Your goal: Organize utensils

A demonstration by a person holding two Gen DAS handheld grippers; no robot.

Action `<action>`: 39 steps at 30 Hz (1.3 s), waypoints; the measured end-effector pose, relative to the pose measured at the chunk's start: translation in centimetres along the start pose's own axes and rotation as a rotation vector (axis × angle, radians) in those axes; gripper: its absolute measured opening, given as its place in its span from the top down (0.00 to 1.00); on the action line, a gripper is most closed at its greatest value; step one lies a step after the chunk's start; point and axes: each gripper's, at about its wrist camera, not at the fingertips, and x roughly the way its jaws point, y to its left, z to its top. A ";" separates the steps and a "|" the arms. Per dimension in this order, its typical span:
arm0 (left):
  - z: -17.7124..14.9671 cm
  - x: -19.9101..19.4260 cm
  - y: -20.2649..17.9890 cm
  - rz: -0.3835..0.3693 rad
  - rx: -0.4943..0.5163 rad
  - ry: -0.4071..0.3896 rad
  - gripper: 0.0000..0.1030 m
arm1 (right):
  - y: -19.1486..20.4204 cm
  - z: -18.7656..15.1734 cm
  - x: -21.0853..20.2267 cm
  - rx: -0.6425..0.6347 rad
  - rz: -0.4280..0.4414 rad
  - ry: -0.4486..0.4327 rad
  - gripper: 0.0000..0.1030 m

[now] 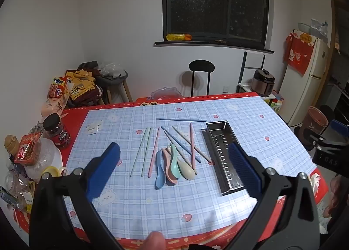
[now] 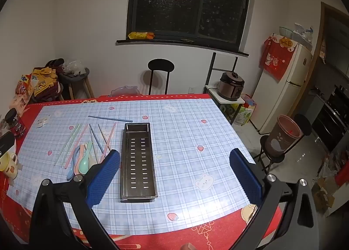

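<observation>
Both the left gripper (image 1: 174, 169) and right gripper (image 2: 174, 173) hover with jaws wide apart above the table (image 2: 185, 140), spoons (image 1: 172, 167) and chopsticks (image 1: 152, 147) lying beside the empty metal tray (image 2: 138, 158)

Utensils (image 1: 172, 154) left of tray (image 1: 224, 154)

Left gripper (image 1: 174, 171) and right gripper (image 2: 174, 171) hover, jaws spread wide.

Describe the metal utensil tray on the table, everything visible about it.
The metal tray is a long, narrow rectangular trough that looks like stainless steel, its floor pierced by two rows of slots. It is empty and lies flat on the checked tablecloth, right of the spoons and chopsticks. Nothing touches it; both grippers are held open, clear of it.
</observation>
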 end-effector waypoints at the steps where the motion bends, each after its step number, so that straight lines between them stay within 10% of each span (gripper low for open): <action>1: 0.0 0.0 0.0 0.000 0.000 0.001 0.05 | 0.0 0.0 0.0 0.000 -0.002 -0.002 0.04; 39: -0.5 -1.0 -0.2 0.001 0.003 -0.011 0.05 | -0.3 0.3 0.1 0.005 0.003 -0.002 0.04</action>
